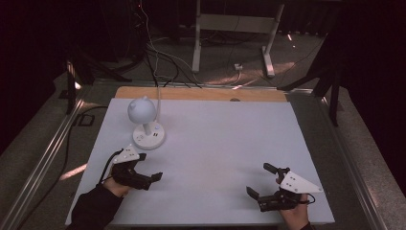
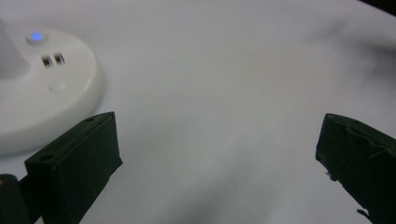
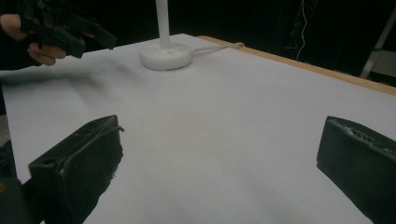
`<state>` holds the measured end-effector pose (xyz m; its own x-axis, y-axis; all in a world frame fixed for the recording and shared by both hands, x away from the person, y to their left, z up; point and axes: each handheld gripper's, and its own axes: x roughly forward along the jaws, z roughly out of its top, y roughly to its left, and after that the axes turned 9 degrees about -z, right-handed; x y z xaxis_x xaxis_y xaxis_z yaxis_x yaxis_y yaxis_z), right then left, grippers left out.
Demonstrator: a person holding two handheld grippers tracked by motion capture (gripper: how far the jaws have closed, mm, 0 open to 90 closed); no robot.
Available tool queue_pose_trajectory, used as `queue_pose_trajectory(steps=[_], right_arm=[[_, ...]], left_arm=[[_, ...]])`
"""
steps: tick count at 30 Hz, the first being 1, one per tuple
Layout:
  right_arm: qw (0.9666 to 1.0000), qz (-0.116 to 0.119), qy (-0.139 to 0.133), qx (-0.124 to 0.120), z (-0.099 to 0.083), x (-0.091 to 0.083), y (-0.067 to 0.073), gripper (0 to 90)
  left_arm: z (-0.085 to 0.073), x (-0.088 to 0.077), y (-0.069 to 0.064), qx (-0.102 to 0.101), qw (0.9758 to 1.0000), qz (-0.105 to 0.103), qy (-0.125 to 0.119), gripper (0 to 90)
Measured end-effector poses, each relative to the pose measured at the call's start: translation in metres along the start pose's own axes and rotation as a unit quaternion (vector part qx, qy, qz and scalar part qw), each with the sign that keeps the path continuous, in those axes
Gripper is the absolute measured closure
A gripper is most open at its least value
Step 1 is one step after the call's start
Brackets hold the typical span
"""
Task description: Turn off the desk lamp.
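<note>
I've got both tools released, left tool (image 1: 149,167) just beside the lamp (image 1: 145,122) (base close), right tool (image 1: 262,181) near the desk (image 1: 225,143) front edge, open middle between.

The white table (image 1: 215,158) lies bare across its middle and right side, so both grippers have open room between them. The one obstacle is a white lamp (image 1: 146,124) standing near the far left corner, just beyond the left gripper (image 1: 146,167), its cord (image 1: 158,96) running off the far edge.
</note>
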<state>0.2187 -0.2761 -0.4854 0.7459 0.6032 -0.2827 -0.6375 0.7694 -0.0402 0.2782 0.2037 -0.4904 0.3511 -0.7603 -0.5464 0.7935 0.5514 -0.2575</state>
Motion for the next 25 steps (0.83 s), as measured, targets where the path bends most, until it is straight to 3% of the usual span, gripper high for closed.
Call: queue_pose_trajectory(steps=[10, 15, 25], right_arm=[[1.0000, 0.002, 0.003, 0.002, 0.000, 0.000, 0.000, 0.0], [1.0000, 0.002, 0.005, 0.002, -0.001, 0.001, 0.000, 0.0], [1.0000, 0.002, 0.005, 0.002, 0.000, 0.001, 0.000, 0.0]], left_arm=[[-0.027, -0.009, 0.000, -0.009, 0.9998, -0.008, 0.014, 0.5], [-0.037, -0.015, -0.003, -0.009, 0.9999, -0.013, 0.005, 0.5], [-0.040, -0.018, -0.005, -0.010, 0.9996, -0.027, -0.003, 0.5]])
